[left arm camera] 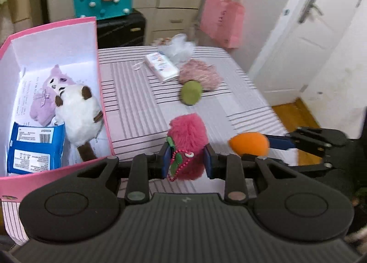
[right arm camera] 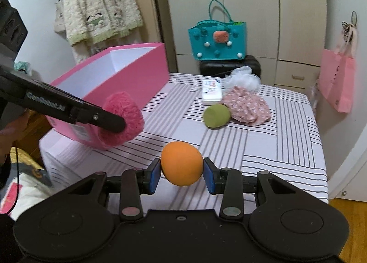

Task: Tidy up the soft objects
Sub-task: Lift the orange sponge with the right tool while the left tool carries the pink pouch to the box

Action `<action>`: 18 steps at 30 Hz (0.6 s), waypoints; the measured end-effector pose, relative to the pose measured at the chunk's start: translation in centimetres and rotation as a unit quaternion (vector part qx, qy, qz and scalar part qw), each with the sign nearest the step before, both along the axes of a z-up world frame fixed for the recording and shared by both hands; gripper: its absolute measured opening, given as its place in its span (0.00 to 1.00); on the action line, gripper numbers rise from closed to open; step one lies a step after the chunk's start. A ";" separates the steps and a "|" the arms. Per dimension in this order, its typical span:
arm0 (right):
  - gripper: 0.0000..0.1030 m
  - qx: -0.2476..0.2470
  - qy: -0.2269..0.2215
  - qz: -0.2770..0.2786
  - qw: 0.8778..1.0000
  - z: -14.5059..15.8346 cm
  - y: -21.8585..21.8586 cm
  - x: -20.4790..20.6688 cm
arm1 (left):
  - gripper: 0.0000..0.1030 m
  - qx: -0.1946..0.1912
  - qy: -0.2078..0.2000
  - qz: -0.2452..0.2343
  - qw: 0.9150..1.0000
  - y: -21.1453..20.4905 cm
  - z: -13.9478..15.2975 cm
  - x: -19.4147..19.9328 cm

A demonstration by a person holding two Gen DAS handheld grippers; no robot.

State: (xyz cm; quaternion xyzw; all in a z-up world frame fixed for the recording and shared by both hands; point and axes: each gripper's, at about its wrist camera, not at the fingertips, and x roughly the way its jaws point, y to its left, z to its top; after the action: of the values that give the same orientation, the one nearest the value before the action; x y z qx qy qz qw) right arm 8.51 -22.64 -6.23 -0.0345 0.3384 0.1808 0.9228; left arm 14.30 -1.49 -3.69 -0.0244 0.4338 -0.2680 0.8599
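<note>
Two wrist views sharing striped table [left arm camera: 142, 111]

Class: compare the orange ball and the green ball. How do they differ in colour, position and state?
The orange ball is orange; the green ball is olive green. The orange ball is clamped in the right gripper above the bed; the green ball lies free on the striped sheet, touching a pink floral cloth. Both look smooth, rounded and soft.

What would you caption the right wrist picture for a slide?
Right gripper holds an orange ball above the striped table; left gripper carries a pink plush beside the pink box.
</note>
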 end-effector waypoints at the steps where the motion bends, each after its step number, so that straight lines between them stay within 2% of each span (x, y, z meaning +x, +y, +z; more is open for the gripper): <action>1: 0.43 0.003 0.003 0.005 1.000 0.5 0.1 -0.2 | 0.28 -0.006 0.002 -0.009 1.000 0.4 0.8 -0.1; 4: 0.43 0.007 0.013 0.020 1.000 2.3 0.1 -0.4 | 0.28 -0.012 0.001 -0.030 0.999 1.4 3.1 -0.7; 8: 0.43 0.009 0.019 0.040 0.999 4.9 0.5 -0.4 | 0.28 0.006 -0.019 -0.042 0.999 2.8 5.6 -1.9; 13: 0.43 0.020 0.029 0.077 0.996 7.7 2.0 0.0 | 0.28 0.022 -0.040 -0.034 0.998 5.2 7.6 -2.7; 18: 0.43 0.027 0.029 0.121 0.992 9.4 4.7 1.3 | 0.28 0.032 -0.062 -0.002 0.998 8.1 8.1 -2.2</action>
State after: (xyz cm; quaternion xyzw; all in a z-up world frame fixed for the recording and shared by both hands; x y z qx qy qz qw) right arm 9.77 -17.95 3.16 -0.0450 0.3532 0.3008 0.8848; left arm 12.06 6.59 4.44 0.0208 0.3880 -0.2569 0.8849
